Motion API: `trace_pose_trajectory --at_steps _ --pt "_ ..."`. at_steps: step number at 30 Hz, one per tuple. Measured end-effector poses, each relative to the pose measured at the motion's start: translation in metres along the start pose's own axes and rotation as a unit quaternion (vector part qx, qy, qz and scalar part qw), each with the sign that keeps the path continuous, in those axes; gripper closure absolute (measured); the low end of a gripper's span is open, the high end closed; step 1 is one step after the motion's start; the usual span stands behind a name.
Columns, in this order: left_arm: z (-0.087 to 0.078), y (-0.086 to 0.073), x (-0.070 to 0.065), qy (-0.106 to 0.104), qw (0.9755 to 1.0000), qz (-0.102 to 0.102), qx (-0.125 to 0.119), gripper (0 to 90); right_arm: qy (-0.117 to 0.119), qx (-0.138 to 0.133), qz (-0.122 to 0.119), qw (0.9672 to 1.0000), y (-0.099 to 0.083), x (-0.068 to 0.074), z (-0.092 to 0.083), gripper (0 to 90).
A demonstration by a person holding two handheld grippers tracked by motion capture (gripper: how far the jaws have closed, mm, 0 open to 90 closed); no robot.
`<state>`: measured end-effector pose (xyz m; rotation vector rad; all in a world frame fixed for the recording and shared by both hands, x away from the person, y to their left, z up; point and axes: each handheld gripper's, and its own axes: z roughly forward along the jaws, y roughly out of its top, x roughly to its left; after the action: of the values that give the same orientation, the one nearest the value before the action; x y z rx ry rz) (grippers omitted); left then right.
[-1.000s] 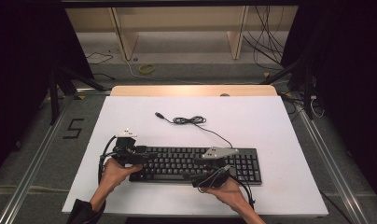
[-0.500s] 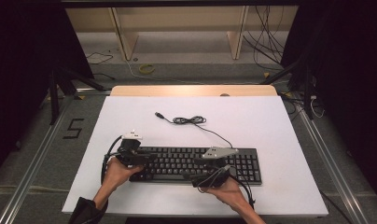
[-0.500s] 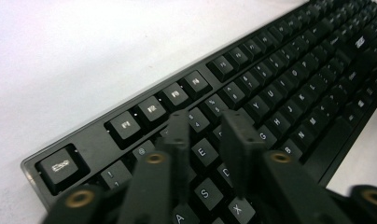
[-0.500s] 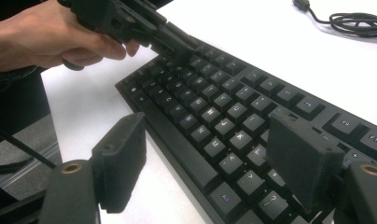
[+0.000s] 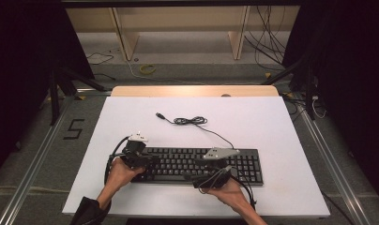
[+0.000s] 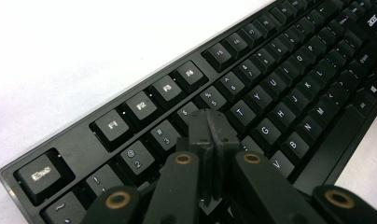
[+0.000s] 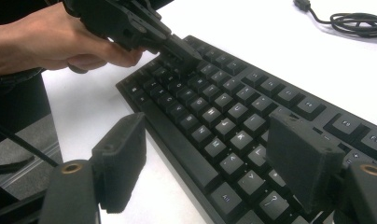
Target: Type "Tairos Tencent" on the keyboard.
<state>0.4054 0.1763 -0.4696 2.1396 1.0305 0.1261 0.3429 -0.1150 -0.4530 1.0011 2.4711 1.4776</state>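
Left tongs [image 6: 211,125] closed on keyboard [image 6: 270,93]; right tongs [image 7: 210,158] wide.
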Motion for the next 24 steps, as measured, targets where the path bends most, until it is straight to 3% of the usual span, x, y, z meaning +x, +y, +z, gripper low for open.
trace_pose_trajectory --at_steps 8,18,24 --pt "0.004 -0.001 0.0 0.003 0.9999 0.0 0.012 89.2 0.0 0.0 0.0 1.0 0.0 0.0 0.0 29.6" --pt "0.002 -0.001 -0.001 0.002 1.0 -0.006 0.002 88.9 -0.002 -0.002 0.0 1.0 0.001 0.0 -0.001 29.6" --pt "-0.007 -0.001 0.0 -0.021 0.9992 -0.025 -0.023 75.4 -0.004 -0.002 -0.002 1.0 0.001 0.0 0.0 29.8"
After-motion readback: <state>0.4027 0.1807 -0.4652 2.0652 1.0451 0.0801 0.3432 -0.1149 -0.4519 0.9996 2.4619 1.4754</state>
